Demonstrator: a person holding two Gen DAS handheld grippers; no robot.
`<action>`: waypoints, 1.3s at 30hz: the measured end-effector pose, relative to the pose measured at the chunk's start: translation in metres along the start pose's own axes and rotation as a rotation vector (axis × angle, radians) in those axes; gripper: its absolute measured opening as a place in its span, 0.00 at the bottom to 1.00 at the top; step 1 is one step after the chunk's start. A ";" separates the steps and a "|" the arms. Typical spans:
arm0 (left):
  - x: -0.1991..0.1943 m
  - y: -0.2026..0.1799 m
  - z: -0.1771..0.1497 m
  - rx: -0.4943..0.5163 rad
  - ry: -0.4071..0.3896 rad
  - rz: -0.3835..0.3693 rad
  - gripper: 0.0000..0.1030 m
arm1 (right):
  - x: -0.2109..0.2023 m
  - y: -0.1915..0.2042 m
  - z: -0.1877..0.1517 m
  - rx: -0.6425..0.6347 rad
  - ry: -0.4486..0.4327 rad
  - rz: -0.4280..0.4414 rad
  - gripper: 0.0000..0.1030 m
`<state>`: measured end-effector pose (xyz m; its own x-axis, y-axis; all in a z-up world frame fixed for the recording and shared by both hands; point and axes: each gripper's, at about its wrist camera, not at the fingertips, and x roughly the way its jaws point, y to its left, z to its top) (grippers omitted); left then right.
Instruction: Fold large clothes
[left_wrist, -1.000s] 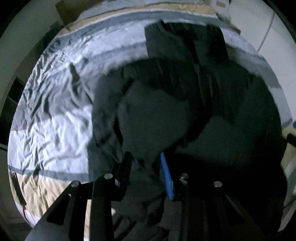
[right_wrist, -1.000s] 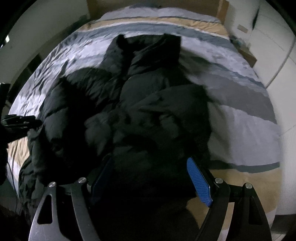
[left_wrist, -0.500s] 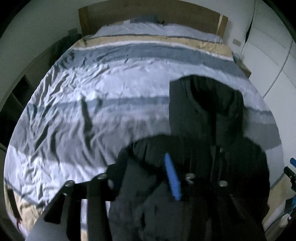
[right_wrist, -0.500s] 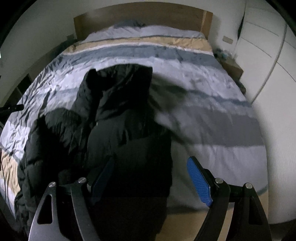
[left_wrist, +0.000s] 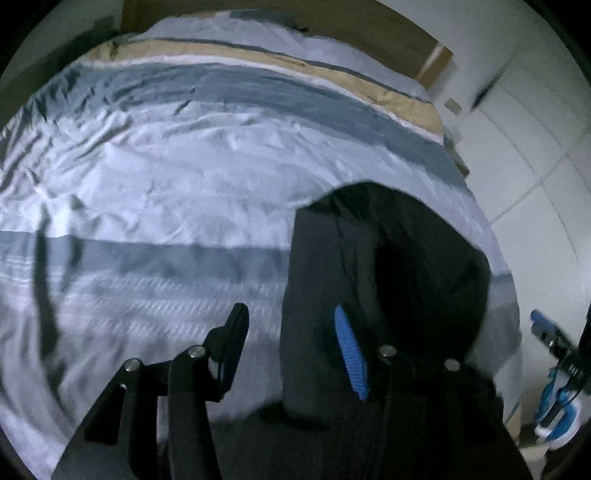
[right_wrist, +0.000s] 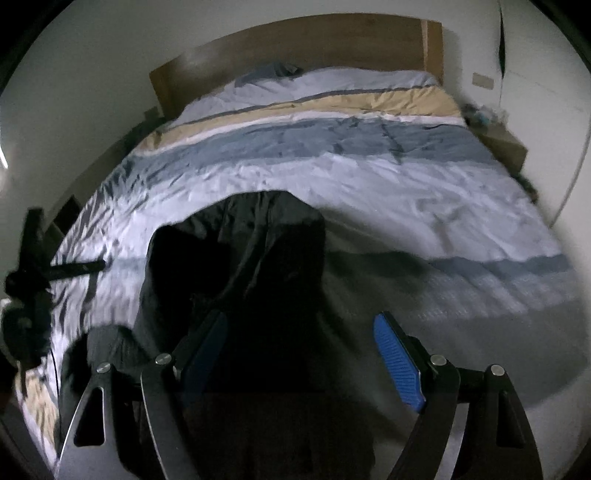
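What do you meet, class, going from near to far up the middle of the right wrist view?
Right tongs → black hooded jacket → striped duvet → pillow → wooden headboard → wall.

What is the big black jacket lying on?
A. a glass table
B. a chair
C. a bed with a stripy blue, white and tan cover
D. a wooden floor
C. The black jacket is spread on the stripy cover of a bed, and the wooden headboard shows at the far end.
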<state>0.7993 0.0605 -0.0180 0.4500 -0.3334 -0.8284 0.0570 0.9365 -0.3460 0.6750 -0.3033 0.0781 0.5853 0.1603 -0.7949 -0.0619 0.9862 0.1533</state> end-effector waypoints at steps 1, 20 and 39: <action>0.011 0.003 0.006 -0.022 -0.008 -0.018 0.45 | 0.012 -0.002 0.006 0.009 0.000 0.011 0.79; 0.155 0.008 0.041 -0.252 0.085 -0.136 0.46 | 0.173 -0.032 0.065 0.269 0.098 0.166 0.68; 0.056 -0.033 0.013 -0.095 -0.025 -0.131 0.08 | 0.082 0.015 0.060 0.048 0.100 0.174 0.15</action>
<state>0.8340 0.0120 -0.0470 0.4665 -0.4481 -0.7626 0.0323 0.8702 -0.4916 0.7708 -0.2783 0.0507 0.4857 0.3337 -0.8079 -0.1148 0.9406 0.3195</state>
